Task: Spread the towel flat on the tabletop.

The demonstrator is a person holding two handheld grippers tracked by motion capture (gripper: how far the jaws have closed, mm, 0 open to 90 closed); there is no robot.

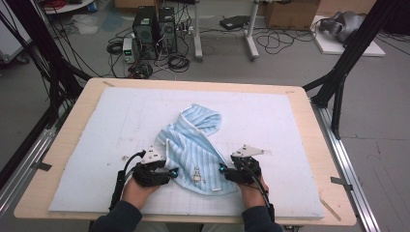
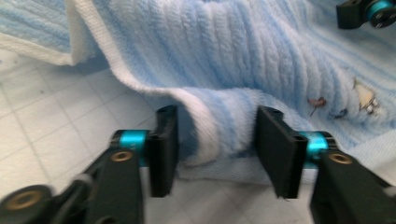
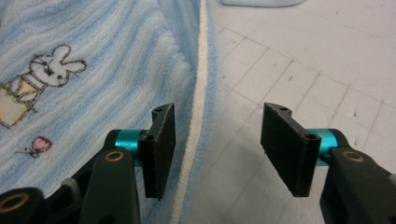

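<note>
Item under handling: a light blue striped towel [image 1: 193, 150], lying crumpled on the pale gridded mat [image 1: 290, 125] that covers the desk [image 1: 72, 125], between the two tongs.

Left tongs [image 1: 170, 172]: jaws spread, with a raised fold of the towel's white-trimmed edge [image 2: 210, 135] standing between them. The cloth appears to touch neither pad, though the left gripper view is blurred at that spot.

Right tongs [image 1: 223, 169]: jaws released and wide apart, straddling the towel's white hem [image 3: 198, 116]. The near jaw sits over the cloth, the far jaw over bare mat. Beyond the near jaw lies an embroidered rabbit [image 3: 44, 70] on the towel.

Both hands enter from the near desk edge; the remainder of the towel bunches up beyond both tongs
</note>
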